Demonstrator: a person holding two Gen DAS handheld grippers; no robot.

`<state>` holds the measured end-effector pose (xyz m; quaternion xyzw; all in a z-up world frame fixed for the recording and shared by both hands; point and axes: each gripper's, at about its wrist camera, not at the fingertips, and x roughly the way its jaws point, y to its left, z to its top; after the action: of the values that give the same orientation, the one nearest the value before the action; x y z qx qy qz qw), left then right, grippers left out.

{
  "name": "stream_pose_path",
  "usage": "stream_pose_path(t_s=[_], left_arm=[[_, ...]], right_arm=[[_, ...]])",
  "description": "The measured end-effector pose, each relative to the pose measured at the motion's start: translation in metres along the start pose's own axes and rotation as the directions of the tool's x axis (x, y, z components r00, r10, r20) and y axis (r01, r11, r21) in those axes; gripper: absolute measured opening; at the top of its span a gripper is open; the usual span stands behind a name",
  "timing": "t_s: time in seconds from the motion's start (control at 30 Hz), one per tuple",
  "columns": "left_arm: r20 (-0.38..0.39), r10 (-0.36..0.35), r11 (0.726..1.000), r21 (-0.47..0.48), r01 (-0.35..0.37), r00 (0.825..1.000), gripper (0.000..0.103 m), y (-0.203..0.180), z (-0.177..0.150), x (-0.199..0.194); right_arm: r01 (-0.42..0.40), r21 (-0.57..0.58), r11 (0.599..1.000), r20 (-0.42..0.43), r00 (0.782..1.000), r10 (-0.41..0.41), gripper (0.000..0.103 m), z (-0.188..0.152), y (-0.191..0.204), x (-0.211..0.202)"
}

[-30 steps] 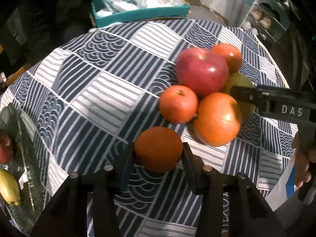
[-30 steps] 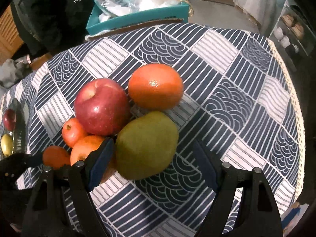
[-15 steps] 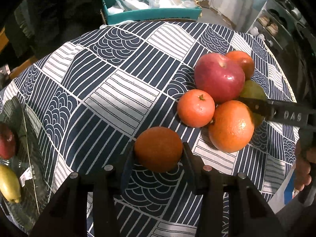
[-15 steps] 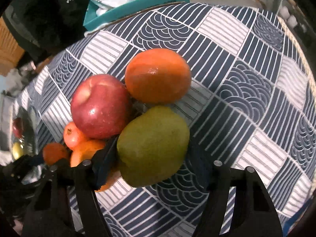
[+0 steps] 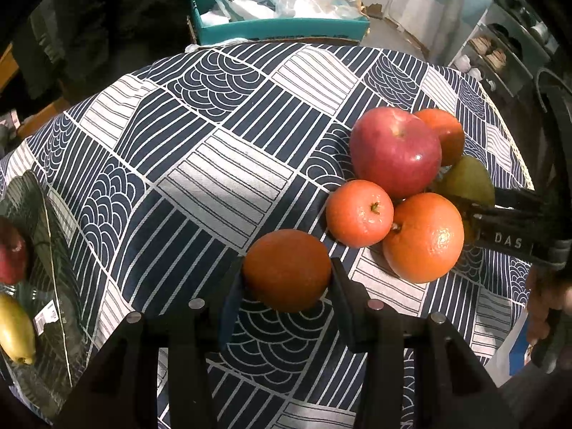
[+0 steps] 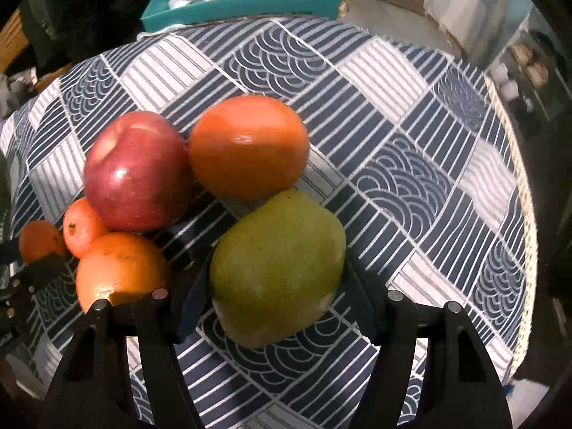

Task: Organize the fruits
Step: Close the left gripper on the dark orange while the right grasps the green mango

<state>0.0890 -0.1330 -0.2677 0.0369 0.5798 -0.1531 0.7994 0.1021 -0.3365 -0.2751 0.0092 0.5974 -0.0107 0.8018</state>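
Left wrist: tongs [image 5: 286,279] steeply downward, clamping orange [image 5: 286,270].

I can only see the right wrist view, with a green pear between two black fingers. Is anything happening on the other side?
Observer: Yes. The left hand-held gripper is shut on a small orange, apart from the pile.
Operator: Is there somewhere for the fruit to go?
Observer: At the table's left edge the left view shows a dark tray.
Operator: Is anything in it?
Observer: A red fruit and a yellow-green fruit lie there.
Operator: Can you see who holds my gripper?
Observer: Only a person's fingers at the left view's right edge, behind the right hand-held gripper, which pinches the pear.
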Motion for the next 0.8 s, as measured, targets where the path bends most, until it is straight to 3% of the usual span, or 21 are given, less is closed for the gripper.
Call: stream_pose_path(t_s=[0.27, 0.8], left_arm=[[0.019, -0.002, 1.000, -0.009, 0.002, 1.000, 0.047, 0.001, 0.002, -0.010], [0.146, 0.000, 1.000, -0.005, 0.001, 0.989, 0.047, -0.003, 0.007, -0.070]], right_arm=[[-0.022, 0.012, 1.000, 0.021, 1.000, 0.022, 0.069, -0.008, -0.008, -0.007], [0.029, -0.060, 0.998, 0.205, 0.979, -0.016, 0.069, -0.009, 0.006, -0.077]])
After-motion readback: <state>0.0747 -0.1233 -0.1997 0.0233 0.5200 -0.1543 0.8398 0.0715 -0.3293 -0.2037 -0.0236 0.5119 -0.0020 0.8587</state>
